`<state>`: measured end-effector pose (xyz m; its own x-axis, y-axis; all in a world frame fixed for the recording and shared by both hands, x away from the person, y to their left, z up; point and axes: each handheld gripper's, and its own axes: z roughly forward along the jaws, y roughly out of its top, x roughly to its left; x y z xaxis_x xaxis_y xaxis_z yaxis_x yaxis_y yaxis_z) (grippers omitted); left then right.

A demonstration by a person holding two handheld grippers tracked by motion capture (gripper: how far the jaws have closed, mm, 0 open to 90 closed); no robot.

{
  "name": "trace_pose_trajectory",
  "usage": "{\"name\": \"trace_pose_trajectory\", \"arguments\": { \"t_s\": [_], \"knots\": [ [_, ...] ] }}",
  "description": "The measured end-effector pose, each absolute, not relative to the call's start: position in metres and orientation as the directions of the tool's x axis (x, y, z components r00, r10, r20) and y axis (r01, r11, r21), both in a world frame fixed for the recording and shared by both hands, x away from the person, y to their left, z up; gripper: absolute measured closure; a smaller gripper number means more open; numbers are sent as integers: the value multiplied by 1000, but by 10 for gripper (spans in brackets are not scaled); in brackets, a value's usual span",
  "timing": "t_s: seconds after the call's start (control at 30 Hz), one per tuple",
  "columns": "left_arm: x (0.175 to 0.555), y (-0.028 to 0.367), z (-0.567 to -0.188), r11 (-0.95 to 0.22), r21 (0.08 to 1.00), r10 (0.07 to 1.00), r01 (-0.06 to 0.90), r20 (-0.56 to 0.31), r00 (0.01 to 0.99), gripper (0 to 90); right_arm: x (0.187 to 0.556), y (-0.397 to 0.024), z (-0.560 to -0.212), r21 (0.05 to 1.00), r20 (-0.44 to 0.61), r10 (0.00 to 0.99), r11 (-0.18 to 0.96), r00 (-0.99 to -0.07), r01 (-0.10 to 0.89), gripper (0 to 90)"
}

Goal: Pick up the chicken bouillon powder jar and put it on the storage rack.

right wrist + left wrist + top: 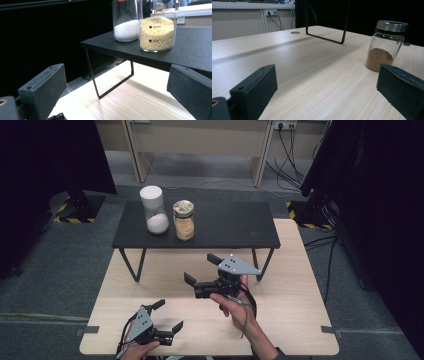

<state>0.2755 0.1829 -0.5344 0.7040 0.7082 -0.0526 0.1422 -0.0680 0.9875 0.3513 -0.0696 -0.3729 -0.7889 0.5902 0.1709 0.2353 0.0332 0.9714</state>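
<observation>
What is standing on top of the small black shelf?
On the small black shelf stand a white-lidded jar of white grains and a clear jar of yellow grains, side by side. Nothing covers them.

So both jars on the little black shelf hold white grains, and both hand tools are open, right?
Not quite. The tall jar holds white grains, but the shorter jar beside it holds yellowish grains, as the right gripper view shows. Both stand on the black shelf, and both tools are open.
</observation>
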Motion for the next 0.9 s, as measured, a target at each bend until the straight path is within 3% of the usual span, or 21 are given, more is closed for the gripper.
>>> {"name": "trace_pose_trajectory", "arguments": {
  "t_s": [0.9],
  "knots": [
    [276, 183, -534, -68, 988, 709, 141, -51, 703, 23, 340, -84, -394, 970, 180, 607, 23, -774, 243, 26]
  ]
}}
